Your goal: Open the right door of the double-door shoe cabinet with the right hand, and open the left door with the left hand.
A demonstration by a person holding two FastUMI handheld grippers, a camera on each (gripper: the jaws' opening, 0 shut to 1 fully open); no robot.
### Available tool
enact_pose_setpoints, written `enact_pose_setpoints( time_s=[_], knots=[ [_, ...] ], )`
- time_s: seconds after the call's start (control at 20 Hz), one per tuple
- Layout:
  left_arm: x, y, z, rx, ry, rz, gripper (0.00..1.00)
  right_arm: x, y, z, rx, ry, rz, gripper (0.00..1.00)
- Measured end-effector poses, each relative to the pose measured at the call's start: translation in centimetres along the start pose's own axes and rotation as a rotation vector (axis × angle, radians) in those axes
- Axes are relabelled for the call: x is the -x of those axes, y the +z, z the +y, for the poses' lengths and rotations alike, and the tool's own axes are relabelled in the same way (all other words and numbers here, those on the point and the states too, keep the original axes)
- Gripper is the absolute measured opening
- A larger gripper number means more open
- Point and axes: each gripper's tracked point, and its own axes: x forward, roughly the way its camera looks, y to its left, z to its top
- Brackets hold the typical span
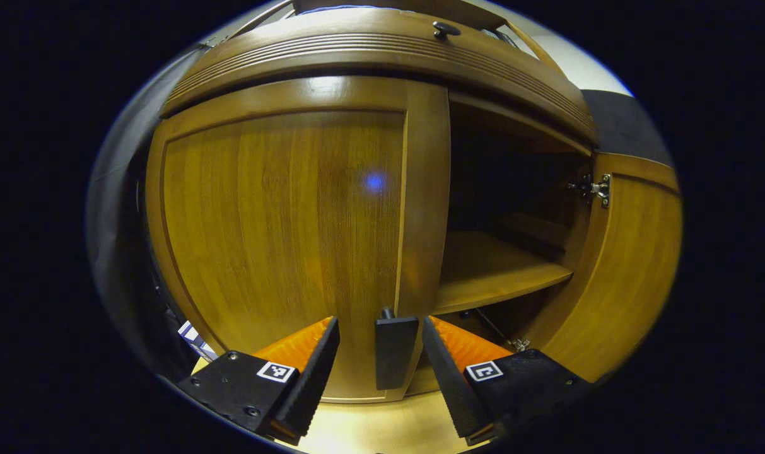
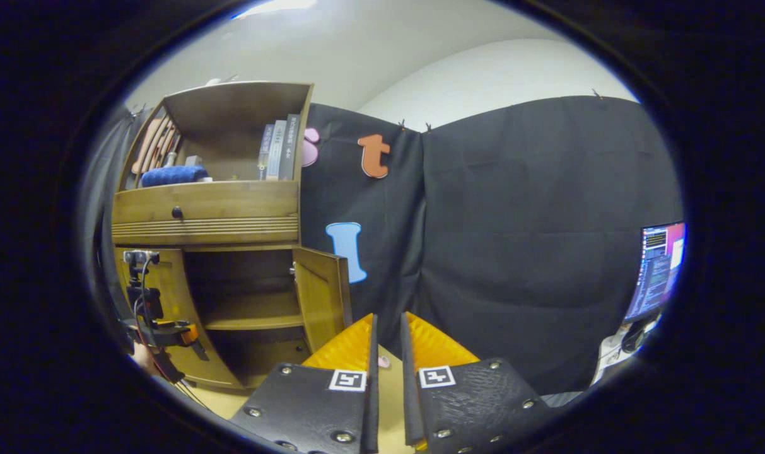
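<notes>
The wooden shoe cabinet (image 2: pixel 205 217) stands at the left of the right gripper view. Its left door (image 1: pixel 281 227) is closed. The right door (image 1: pixel 622 265) is swung open, showing an inner shelf (image 1: pixel 496 271). In the left gripper view my left gripper (image 1: pixel 382 353) is open, close to the left door. The door's dark flat handle (image 1: pixel 395 350) stands between its fingers, untouched by either. My right gripper (image 2: pixel 387 334) is off to the right of the open right door (image 2: pixel 322 296), shut on nothing. The left gripper (image 2: pixel 190 337) also shows there, at the left door (image 2: pixel 171 293).
Above the doors is a drawer with a dark knob (image 1: pixel 446 28). On top, an open shelf holds books (image 2: pixel 278 151) and a blue cloth (image 2: pixel 174 174). A monitor (image 2: pixel 659 268) glows at the far right. Light wooden floor (image 1: pixel 382 422) lies in front of the cabinet.
</notes>
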Motion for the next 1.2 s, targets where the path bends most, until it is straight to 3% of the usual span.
enact_pose_setpoints(
  time_s=[0.25, 0.35, 0.45, 0.9, 1.2],
  knots=[
    [-0.9, -0.8, 0.1, -0.031, 0.011, 0.001, 0.72, 0.2, -0.4, -0.5, -0.009, -0.042, 0.015, 0.16],
    [-0.9, -1.0, -1.1, -0.05, -0.027, 0.003, 0.58, 0.3, -0.7, -0.5, -0.014, -0.051, 0.027, 0.16],
    [-0.4, -1.2, -0.9, -0.074, -0.005, 0.003, 0.36, 0.6, -0.7, -0.7, -0.013, -0.059, 0.033, 0.16],
    [0.5, -1.4, -0.9, -0.035, 0.024, 0.001, 0.35, 0.2, -1.2, -0.6, -0.011, -0.064, 0.058, 0.16],
    [3.3, -2.0, -0.7, -0.027, 0.031, -0.022, 0.33, 0.2, -1.2, -0.2, -0.012, -0.007, 0.068, 0.16]
  ],
)
